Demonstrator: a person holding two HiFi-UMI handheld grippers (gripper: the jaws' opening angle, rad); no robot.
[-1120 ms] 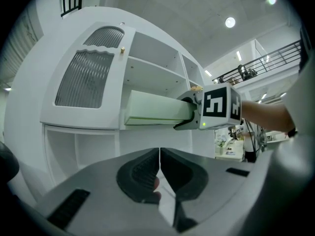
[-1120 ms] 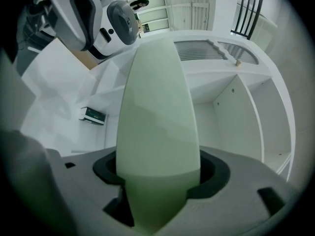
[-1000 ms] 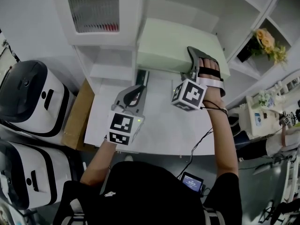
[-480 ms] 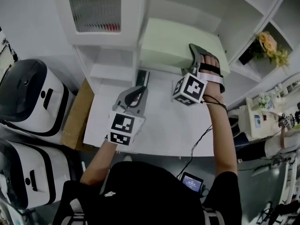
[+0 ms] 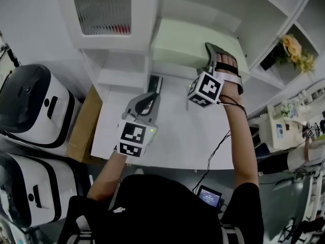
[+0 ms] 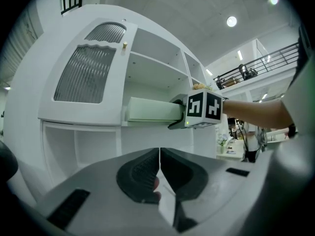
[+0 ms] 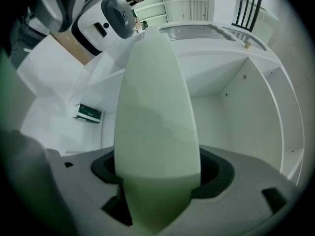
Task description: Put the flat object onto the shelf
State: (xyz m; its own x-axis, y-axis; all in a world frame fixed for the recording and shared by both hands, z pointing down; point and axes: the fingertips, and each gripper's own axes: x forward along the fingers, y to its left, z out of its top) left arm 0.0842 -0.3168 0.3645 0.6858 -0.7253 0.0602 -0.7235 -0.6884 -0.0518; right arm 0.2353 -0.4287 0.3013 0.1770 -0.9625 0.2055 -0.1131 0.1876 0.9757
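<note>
Shows the right gripper with jaws set wide across the near end of the flat object, a pale green slab. Jaws just now easing apart, slab between them, no gap to be seen at either pad. Points nearly level into the open compartment of the white shelf.

Shows the slab lying flat on the shelf board, most of its length inside the compartment, the gripped end and one corner jutting past the front edge toward the person.

Shows the left gripper with jaws closed together on nothing, held level above the white tabletop, well apart from the slab and taking no part. Beyond it on the tabletop, a small green-and-white box near the cabinet foot.

Judged as close to finished: carrying and insertion done. Left to do, on this reading: seat the jutting end farther in if needed, free the slab fully, draw the right gripper back clear.
</note>
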